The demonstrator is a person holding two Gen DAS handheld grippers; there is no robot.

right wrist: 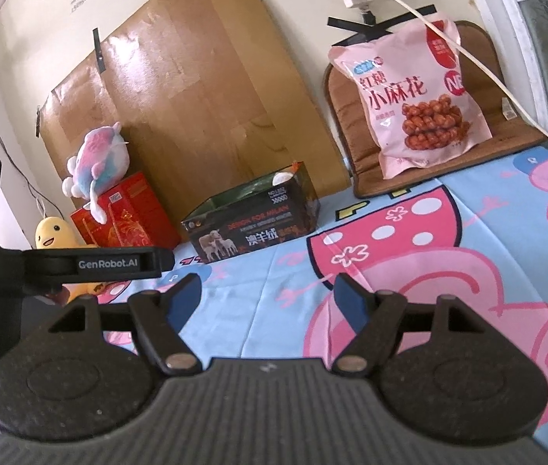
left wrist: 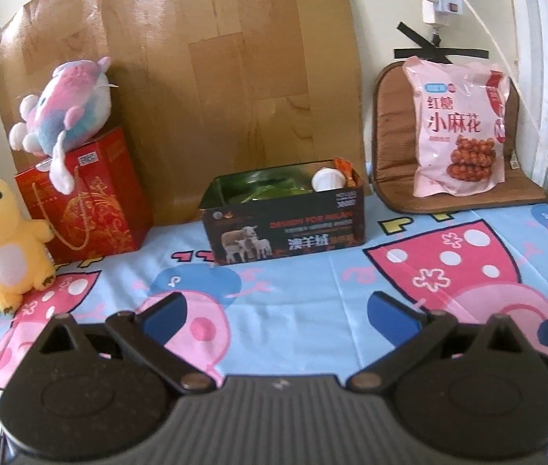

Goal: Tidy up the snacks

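left tongs (left wrist: pixel 275 312): spread wide, empty, low centre of frame.
dark box (left wrist: pixel 287 228): mid-frame, already holds green packets and a white cup.
pink snack bag (left wrist: pixel 457 126): upper right, propped on brown cushion (left wrist: pixel 390 147); judged still unsorted.
right tongs (right wrist: pixel 268 298): spread wide, empty.

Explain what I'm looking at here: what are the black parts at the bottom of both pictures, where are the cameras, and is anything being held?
No robot here: a person carries a two-finger gripper in each hand, each with a fisheye camera looking along its fingers. One picture is from the left gripper, the other from the right gripper; the black parts are their bodies, the blue tips their pads. Both are open and hold nothing. They hover over a cartoon-print sheet. Ahead sits a dark open box with snacks inside, a pink snack bag leaning on a brown cushion, a red gift box with a pink plush on top, and a yellow plush.
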